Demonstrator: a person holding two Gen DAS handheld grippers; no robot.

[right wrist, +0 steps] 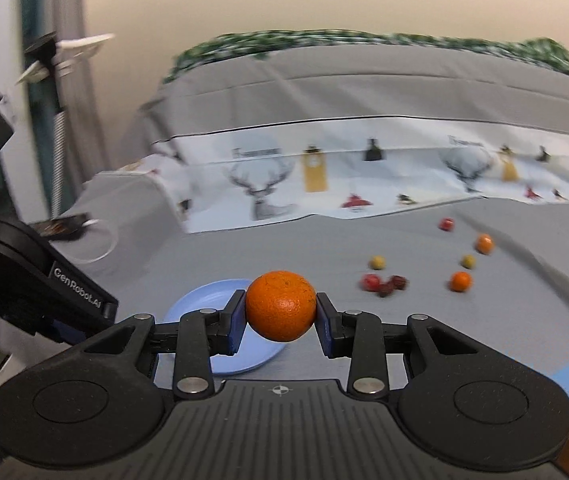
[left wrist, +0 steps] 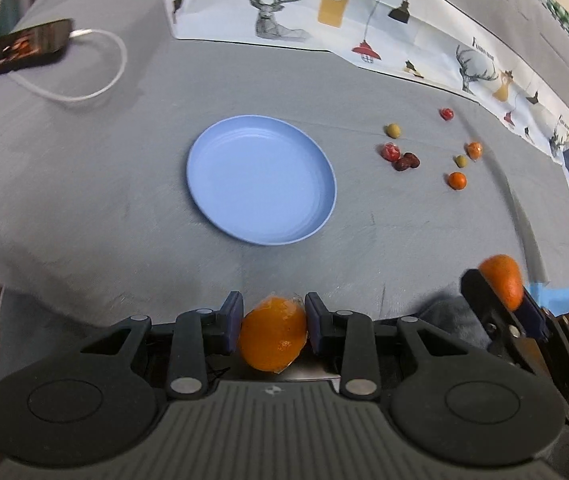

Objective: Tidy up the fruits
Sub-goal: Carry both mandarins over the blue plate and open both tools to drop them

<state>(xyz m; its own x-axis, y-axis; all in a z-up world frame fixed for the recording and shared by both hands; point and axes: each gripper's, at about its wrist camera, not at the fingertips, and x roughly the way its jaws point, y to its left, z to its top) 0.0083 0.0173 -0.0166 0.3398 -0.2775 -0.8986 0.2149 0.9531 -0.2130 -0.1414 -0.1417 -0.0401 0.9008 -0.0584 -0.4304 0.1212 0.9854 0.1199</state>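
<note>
Round dimpled orange point(right wrist: 280, 306) pinched by right gripper point(right wrist: 280, 312), film-wrapped orange point(left wrist: 273, 334) clamped in left gripper point(left wrist: 273, 326), smooth blue plate point(left wrist: 220, 152).

We see a pale blue plate point(left wrist: 261, 180) on a plain grey tablecloth point(left wrist: 84, 184). Behind it lies a white printed cloth point(left wrist: 324, 12) patterned with grey stags, a yellow clock and red and black lamps. Each black gripper with dark blue pads carries an orange fruit point(left wrist: 273, 334) point(right wrist: 280, 306). The small fruits point(left wrist: 400, 156) scattered on the grey are red, dark red, yellow-green and orange.
</note>
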